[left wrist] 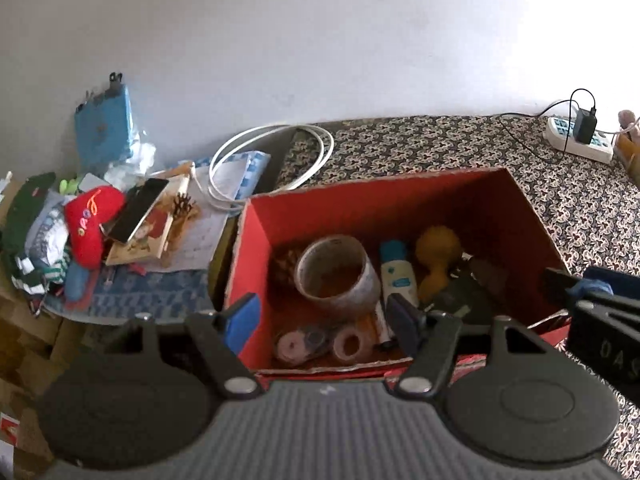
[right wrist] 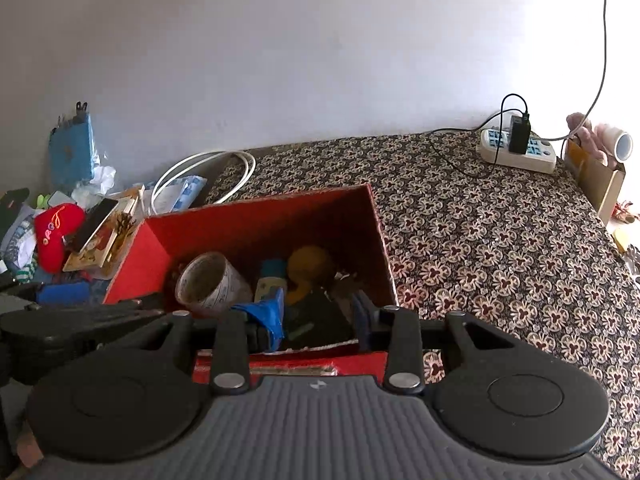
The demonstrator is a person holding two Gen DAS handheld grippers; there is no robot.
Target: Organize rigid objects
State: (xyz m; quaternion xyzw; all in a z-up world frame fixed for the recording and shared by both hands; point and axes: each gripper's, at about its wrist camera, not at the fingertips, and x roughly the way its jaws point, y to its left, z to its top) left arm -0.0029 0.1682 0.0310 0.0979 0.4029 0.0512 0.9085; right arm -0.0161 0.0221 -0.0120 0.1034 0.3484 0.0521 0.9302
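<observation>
Two grippers hang over a red cardboard box [left wrist: 256, 240] that sits on a patterned cloth [left wrist: 440, 144].

From the left wrist camera, the left gripper [left wrist: 324, 318] has its blue-padded fingers spread wide with nothing between them, poised above the box's near edge. Inside the box lie a large roll of tape [left wrist: 336, 270] on its side, a pine cone [left wrist: 286, 266] behind it, a white bottle with a blue cap and blue label [left wrist: 396, 274] whose print is too small to read, a yellow toy [left wrist: 436, 256], dark items at the right, and two small tape rolls [left wrist: 320, 344] near the front wall. At the right edge the right gripper [left wrist: 580, 284] shows, with raised letters on its body that look like "DAS", cut off. Left of the box a clutter pile holds a red plush [left wrist: 92, 220] with stitched lettering I cannot make out, a phone [left wrist: 138, 210] and a coiled white cable [left wrist: 272, 160].

From the right wrist camera, the right gripper [right wrist: 320, 316] also stands spread and empty, over the box's near right corner. The tape roll [right wrist: 210, 284], bottle [right wrist: 272, 280] and yellow toy [right wrist: 308, 268] lie below it. A white power strip [right wrist: 520, 152] with a black charger plugged in rests on the cloth by the wall.
</observation>
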